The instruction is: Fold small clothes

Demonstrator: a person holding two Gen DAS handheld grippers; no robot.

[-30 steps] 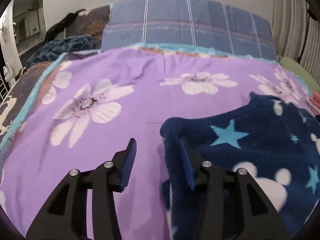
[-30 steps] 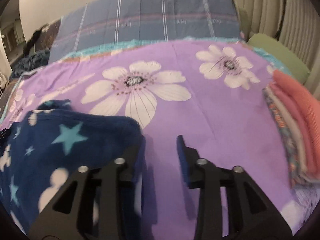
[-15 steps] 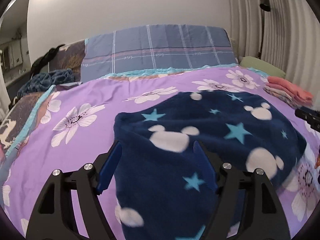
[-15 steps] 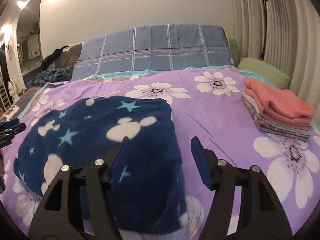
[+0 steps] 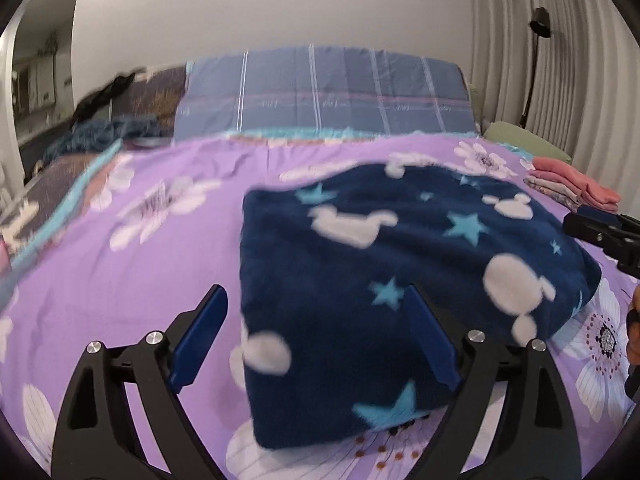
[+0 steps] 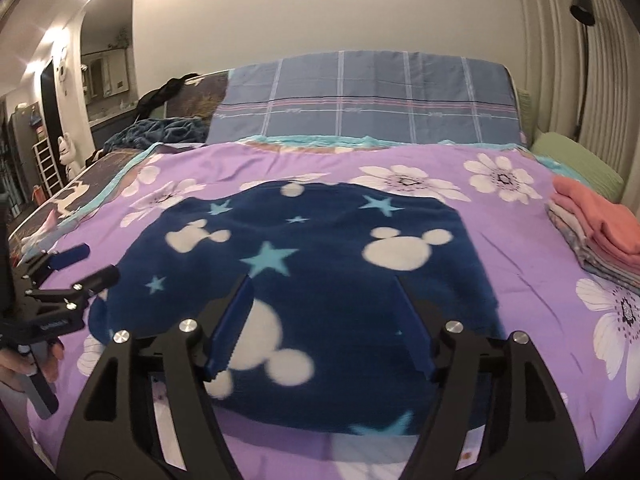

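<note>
A folded navy fleece garment lies on the purple floral bed. Only the right view shows the hand gripping the left tongs. Both left and right tongs gape wide, released, holding nothing.

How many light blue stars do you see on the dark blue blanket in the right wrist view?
7 on the blanket: four small and mid-size ones across the far half, one large near the middle, one small at the left, one at the near edge. Folds or the tool may hide more.

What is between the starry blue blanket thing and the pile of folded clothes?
Only bare purple flowered bedsheet lies between the navy fleece garment and the folded clothes stack, clearest in the right wrist view.
</note>
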